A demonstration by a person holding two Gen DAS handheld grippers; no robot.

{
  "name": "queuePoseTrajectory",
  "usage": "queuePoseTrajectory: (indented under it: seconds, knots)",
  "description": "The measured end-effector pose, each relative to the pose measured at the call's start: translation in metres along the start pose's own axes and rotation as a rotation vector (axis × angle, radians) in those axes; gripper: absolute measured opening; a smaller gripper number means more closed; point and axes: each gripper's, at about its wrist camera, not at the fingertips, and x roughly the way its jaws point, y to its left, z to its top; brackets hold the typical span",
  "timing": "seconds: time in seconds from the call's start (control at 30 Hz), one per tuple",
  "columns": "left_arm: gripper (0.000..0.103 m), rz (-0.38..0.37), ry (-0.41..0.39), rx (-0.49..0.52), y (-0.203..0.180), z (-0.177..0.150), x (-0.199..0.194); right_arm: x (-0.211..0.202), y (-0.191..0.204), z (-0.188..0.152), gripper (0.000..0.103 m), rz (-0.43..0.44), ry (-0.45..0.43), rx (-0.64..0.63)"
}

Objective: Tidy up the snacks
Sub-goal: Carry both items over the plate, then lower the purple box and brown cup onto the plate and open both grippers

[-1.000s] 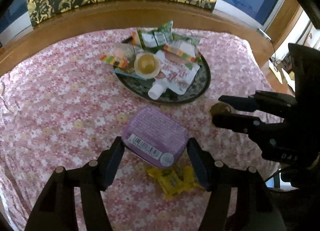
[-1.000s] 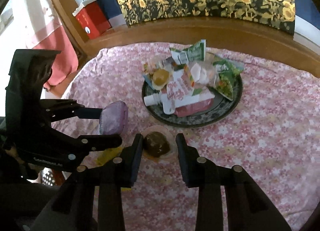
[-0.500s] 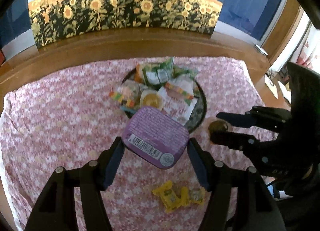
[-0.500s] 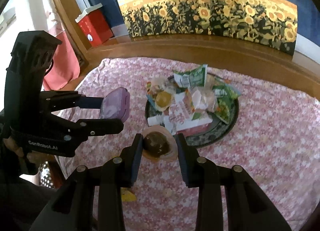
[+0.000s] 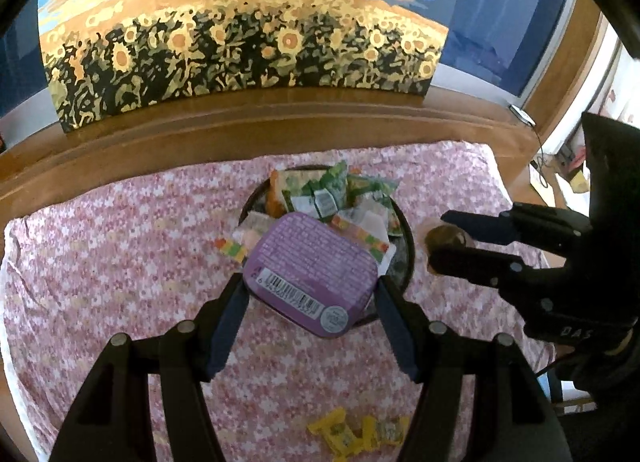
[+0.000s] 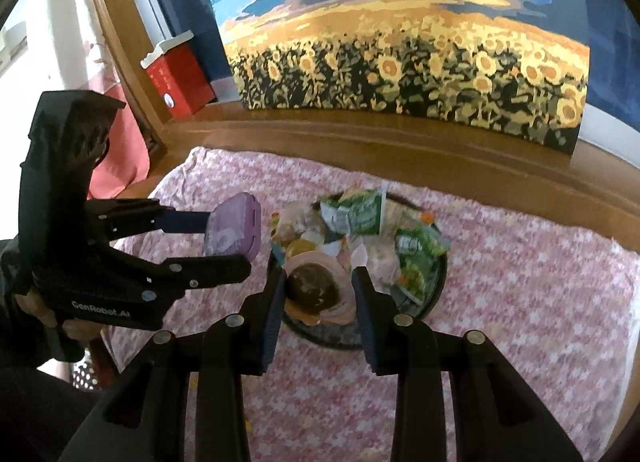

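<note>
The purple tin is clamped in the left gripper, the brown jelly cup in the right gripper; both are held above the near edge of the snack plate, which lies ahead and below

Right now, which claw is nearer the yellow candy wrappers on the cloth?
Left. The left claw hangs just above the yellow candy wrappers; the right claw sits farther off, beside the plate.

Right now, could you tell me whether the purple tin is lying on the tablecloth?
No, the left hand-held gripper holds the purple tin above the tablecloth.
</note>
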Motion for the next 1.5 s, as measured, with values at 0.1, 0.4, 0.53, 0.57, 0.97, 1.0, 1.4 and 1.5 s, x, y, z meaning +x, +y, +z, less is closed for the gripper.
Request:
queuePoseTrajectory:
  seconds: [0.1, 0.4, 0.53, 0.57, 0.97, 1.0, 1.4, 1.5]
  knots:
    - [0.068, -0.001, -0.006, 0.004, -0.001, 0.005, 0.002, 0.001, -0.003, 0.004, 0.034, 0.005, -0.007, 0.009]
    - [0.068, 0.004, -0.036, -0.014, 0.0, 0.012, 0.004, 0.004, -0.01, 0.013, 0.034, 0.016, -0.025, 0.037]
    - [0.068, -0.004, -0.043, -0.039, 0.008, 0.012, 0.007, 0.005, -0.016, 0.02, 0.034, 0.003, -0.029, 0.035]
    - [0.068, -0.005, -0.044, -0.04, 0.009, 0.012, 0.008, 0.006, -0.018, 0.022, 0.034, 0.002, -0.031, 0.037]
    - [0.068, 0.027, 0.024, -0.049, 0.018, 0.017, 0.04, 0.038, -0.034, 0.037, 0.035, -0.03, 0.025, 0.023]
    - [0.068, 0.028, 0.03, -0.05, 0.019, 0.016, 0.043, 0.041, -0.035, 0.038, 0.035, -0.038, 0.035, 0.014]
    - [0.069, 0.024, 0.077, -0.054, 0.024, 0.026, 0.067, 0.073, -0.05, 0.04, 0.035, -0.11, 0.121, 0.019]
    - [0.069, 0.01, 0.09, -0.044, 0.022, 0.031, 0.072, 0.076, -0.049, 0.041, 0.035, -0.113, 0.126, 0.019]
